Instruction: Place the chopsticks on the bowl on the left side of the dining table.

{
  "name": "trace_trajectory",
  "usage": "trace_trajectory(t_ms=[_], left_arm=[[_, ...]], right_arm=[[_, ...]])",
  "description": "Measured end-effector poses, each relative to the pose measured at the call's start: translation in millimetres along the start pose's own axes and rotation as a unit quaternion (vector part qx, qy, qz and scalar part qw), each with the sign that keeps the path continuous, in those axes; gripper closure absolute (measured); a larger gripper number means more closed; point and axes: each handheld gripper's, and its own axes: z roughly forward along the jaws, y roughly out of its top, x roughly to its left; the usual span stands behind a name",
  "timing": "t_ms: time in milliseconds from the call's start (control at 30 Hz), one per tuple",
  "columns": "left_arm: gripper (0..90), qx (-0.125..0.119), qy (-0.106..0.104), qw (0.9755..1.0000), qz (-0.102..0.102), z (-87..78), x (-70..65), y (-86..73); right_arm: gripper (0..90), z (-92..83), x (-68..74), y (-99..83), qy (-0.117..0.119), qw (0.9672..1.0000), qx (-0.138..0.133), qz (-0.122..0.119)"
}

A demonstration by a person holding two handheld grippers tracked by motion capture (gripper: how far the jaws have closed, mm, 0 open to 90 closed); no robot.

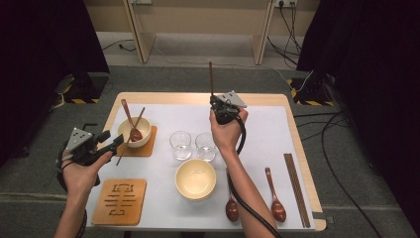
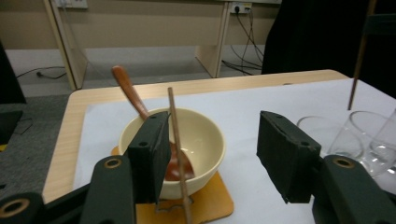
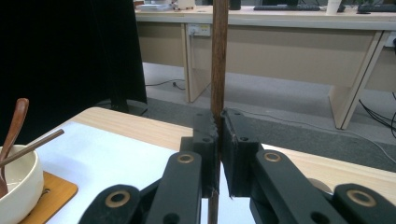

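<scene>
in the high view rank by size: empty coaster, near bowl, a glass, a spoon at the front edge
1. coaster
2. bowl
3. spoon, long but thin, so unsure against the glass
4. glass

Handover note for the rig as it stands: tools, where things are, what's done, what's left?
Right tool: shut on a single chopstick, held upright above the far side of the table.
Left tool: open, holding nothing, just short of the far-left bowl.
Done: that bowl sits on its coaster with a spoon in it and one chopstick leaning on its rim.
Left, as I read it: probably the held chopstick joins the first. The second coaster is bare; the near bowl, two spoons and chopstick pair wait near the front edge. Two glasses stand mid-table.
</scene>
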Motion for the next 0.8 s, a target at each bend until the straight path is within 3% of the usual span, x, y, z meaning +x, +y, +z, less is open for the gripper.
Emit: trace_trajectory(t_ms=[200, 533, 800], left_arm=[[43.5, -0.008, -0.029, 0.9996, 0.001, 9.4, -15.5, 8.4], [43.9, -0.01, -0.048, 0.9987, 0.016, 28.9, -35.8, 20.0], [44.0, -0.022, -0.082, 0.996, 0.025, 52.4, -54.0, 28.1]], right_arm=[[84.8, 1.1, 2.9, -0.5, 0.006, 1.0, 0.0, 0.002], [84.8, 0.2, 6.1, -0.1, 0.009, 1.0, -0.002, 0.002], [84.7, 0.3, 6.9, -3.2, 0.012, 0.9999, 0.002, 0.003]])
